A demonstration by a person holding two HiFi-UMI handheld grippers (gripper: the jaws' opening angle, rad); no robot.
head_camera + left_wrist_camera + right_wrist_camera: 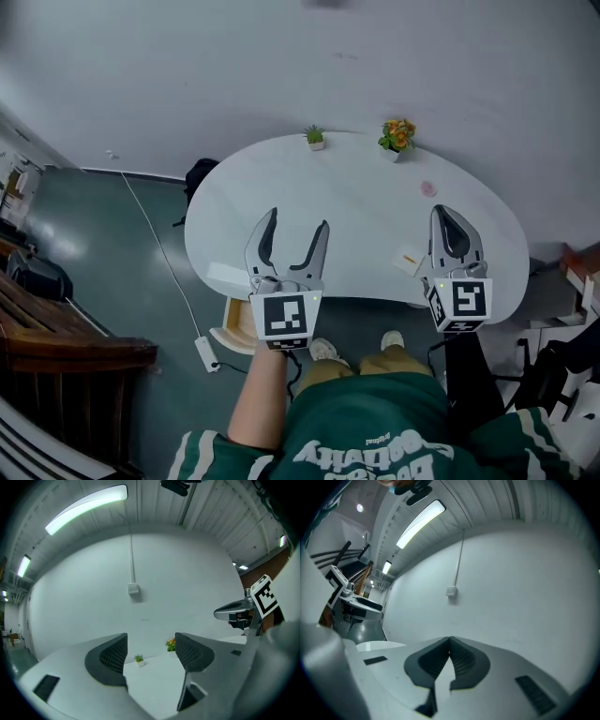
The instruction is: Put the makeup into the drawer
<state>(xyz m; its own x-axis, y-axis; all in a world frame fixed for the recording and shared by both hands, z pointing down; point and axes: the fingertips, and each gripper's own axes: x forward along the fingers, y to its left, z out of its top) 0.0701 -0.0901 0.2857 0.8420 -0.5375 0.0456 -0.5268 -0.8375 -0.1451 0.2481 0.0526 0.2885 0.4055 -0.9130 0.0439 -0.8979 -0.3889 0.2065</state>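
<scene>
1. Above the white worktop (356, 202), the person held one tool in each hand, both clear of the surface and neither touching anything.
2. The left tool (298, 220) had its jaws spread wide with nothing between them. In the left gripper view the left tool (150, 651) framed only bare worktop and the two far plants.
3. The right tool (450, 214) had its jaws closed tip to tip. The right gripper view showed the right tool (450, 641) with the pads meeting and gripping nothing.
4. A small pink item (428, 188) lay on the worktop's right half, beyond the right tool and well apart from it. It was too small to tell what kind of makeup it was.
5. A small pale piece with an orange mark (409, 260) lay near the worktop's front edge, just beside the right tool on its left side.
6. A pale wooden drawer (236, 326) stood pulled out below the worktop's front left edge, under the left tool. Its inside could not be made out.
7. At the far edge stood a little green plant (315, 137) and an orange-flowered plant (397, 135), apart from each other.
8. On the dark floor to the left, a white power strip (206, 353) lay at the end of a white cable (150, 230).
</scene>
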